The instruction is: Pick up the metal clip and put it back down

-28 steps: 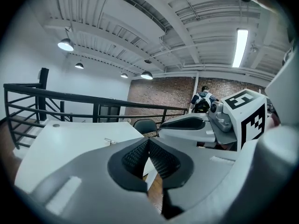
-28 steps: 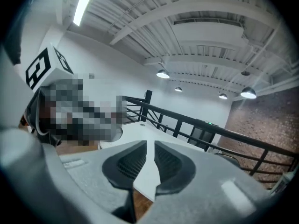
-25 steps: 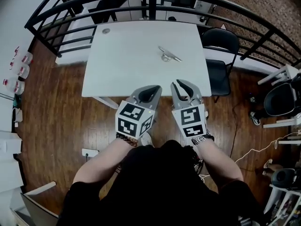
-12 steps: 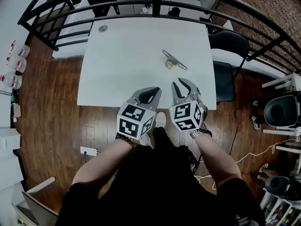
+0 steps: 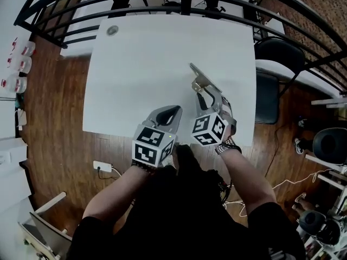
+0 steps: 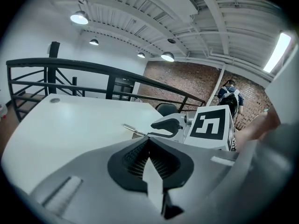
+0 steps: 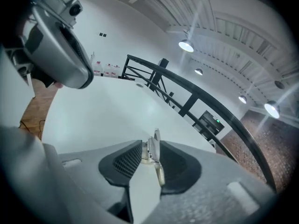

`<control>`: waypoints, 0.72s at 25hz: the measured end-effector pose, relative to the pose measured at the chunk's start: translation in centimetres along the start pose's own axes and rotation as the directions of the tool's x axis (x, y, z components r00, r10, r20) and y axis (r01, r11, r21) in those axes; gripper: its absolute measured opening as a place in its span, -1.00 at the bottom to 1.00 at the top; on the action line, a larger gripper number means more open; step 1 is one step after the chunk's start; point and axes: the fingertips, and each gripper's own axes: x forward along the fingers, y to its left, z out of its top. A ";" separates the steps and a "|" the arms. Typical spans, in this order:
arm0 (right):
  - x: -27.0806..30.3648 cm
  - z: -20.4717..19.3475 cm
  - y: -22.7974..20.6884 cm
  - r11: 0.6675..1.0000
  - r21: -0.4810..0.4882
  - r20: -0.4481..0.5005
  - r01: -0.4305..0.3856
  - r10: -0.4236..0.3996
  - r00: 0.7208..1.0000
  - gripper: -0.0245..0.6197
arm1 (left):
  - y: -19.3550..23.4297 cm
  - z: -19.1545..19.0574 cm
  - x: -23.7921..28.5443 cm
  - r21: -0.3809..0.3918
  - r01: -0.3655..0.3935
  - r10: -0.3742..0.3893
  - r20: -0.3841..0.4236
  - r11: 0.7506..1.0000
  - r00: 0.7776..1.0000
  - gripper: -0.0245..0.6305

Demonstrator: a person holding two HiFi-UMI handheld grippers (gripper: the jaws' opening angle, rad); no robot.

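Note:
The metal clip (image 5: 198, 76) lies on the white table (image 5: 141, 64), right of its middle. My right gripper (image 5: 205, 92) is at the clip's near end. Its jaws have just been opening and stand open. In the right gripper view the clip (image 7: 154, 158) shows in the gap between them, and the pads do not press on it. My left gripper (image 5: 172, 110) hovers over the table's near edge, left of the right one, shut with nothing in it. Its tips meet in the left gripper view (image 6: 149, 139), where the clip (image 6: 133, 130) lies ahead beside the right gripper (image 6: 168, 125).
A black railing (image 5: 179, 7) runs round the table's far side. A black chair (image 5: 277, 56) stands at its right edge. A small round disc (image 5: 112, 30) sits at the far left corner. Wood floor (image 5: 51, 118) with a socket strip (image 5: 103, 168) lies to the left.
Both grippers have moved forward and down over the table's near edge. The right gripper has reached the clip and its jaws stand wider. The left stays shut.

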 end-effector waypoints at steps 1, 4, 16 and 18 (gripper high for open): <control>0.7 -0.3 -0.1 1.000 -0.008 -0.007 -0.010 0.010 1.000 -0.61 | 0.3 -0.1 0.4 -0.006 -0.006 0.006 -0.007 1.000 1.000 -0.90; 2.6 -0.6 -0.2 0.999 -0.028 -0.018 -0.034 0.034 0.999 -0.61 | 1.5 0.0 1.6 -0.015 -0.027 0.027 -0.012 1.000 1.000 -0.90; 6.3 -2.0 -0.2 0.995 -0.067 -0.063 -0.072 0.068 0.996 -0.69 | 3.4 -0.1 3.8 -0.063 -0.091 0.088 -0.051 0.994 0.995 -0.90; 6.5 -1.7 -0.6 0.996 -0.064 -0.057 -0.063 0.059 0.997 -0.73 | 3.8 0.3 3.9 -0.061 -0.102 0.100 -0.042 0.993 0.994 -0.89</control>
